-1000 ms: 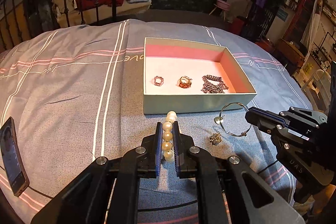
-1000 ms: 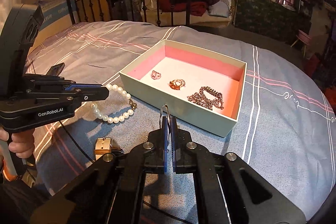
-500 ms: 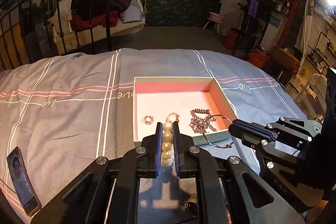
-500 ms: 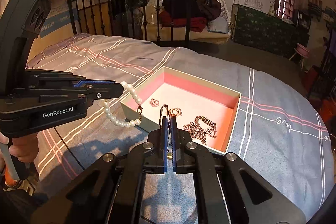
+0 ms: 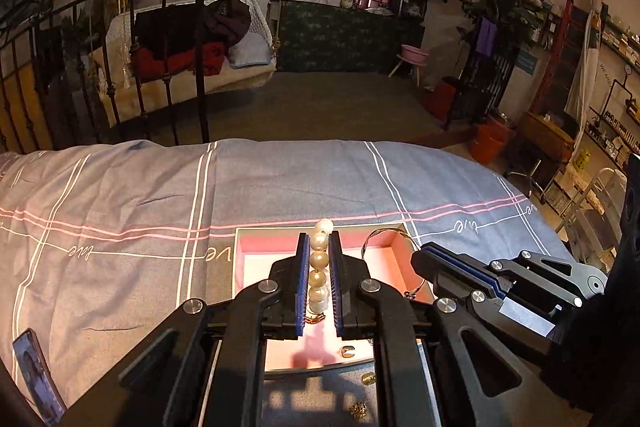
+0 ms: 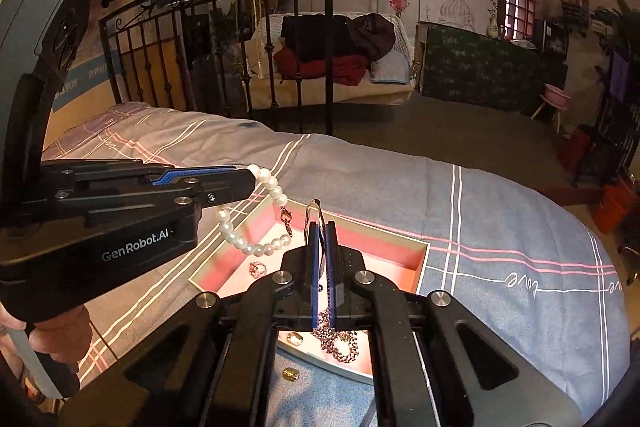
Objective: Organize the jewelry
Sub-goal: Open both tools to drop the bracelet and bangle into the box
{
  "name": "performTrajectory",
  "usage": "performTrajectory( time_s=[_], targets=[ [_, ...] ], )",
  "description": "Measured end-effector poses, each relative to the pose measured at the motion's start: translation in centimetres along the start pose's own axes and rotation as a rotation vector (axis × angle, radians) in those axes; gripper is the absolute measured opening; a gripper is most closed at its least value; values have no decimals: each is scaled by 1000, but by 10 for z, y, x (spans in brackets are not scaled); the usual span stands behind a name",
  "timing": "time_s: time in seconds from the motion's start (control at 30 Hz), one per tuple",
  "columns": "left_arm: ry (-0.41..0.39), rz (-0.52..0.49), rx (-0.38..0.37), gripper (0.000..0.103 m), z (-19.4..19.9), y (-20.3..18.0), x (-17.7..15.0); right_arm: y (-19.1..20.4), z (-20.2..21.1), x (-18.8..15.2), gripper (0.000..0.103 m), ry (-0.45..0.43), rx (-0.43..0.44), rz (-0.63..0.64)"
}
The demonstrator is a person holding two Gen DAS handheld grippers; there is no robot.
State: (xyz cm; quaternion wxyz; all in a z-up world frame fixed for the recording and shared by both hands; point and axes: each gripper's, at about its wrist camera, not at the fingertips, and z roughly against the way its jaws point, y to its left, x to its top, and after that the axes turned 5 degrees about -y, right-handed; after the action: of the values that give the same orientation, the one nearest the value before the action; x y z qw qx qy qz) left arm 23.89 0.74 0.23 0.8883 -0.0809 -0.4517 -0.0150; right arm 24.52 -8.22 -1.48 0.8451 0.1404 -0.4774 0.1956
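My left gripper (image 5: 319,243) is shut on a pearl bracelet (image 5: 319,263) and holds it above the open box (image 5: 240,251) with the pink lining. In the right wrist view the pearl bracelet (image 6: 256,245) hangs from the left gripper (image 6: 250,183) over the box (image 6: 420,267). My right gripper (image 6: 320,225) is shut on a thin silver bangle (image 6: 314,209), also above the box; the bangle shows in the left wrist view (image 5: 380,235). A ring (image 6: 258,269) and a chain (image 6: 340,341) lie inside the box.
The box sits on a grey bedspread (image 5: 120,211) with pink and white stripes. A phone (image 5: 34,375) lies at the left edge. Two small gold pieces (image 5: 368,379) lie on the bedspread in front of the box. A black metal bed frame (image 6: 224,67) stands behind.
Both grippers have lifted their pieces off the bedspread and moved forward over the box. The pearl bracelet now hangs free in the air.
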Motion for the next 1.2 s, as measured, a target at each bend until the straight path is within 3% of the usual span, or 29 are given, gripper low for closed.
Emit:
performTrajectory(
  time_s=[0.43, 0.83, 0.9, 0.93, 0.97, 1.0, 1.2],
  targets=[
    [63, 18, 31, 9, -26, 9, -7, 0, -32, -13, 4, 83, -3, 7],
    [77, 26, 55, 10, -29, 12, -9, -5, -36, -20, 4, 99, -21, -4],
    [69, 22, 69, 38, -27, 13, -10, -8, -37, -23, 11, 110, -30, -14],
    [65, 25, 82, 72, -24, 13, -11, -10, -38, -25, 19, 127, -25, -23],
    [52, 34, 87, 83, -20, 14, -12, -11, -37, -28, 46, 133, -25, -29],
    [35, 44, 71, 83, -14, 15, -13, -11, -34, -31, 66, 126, -38, -29],
    [48, 25, 27, 83, 14, 14, -39, -8, -12, -61, 67, 146, -21, -19]
  ],
)
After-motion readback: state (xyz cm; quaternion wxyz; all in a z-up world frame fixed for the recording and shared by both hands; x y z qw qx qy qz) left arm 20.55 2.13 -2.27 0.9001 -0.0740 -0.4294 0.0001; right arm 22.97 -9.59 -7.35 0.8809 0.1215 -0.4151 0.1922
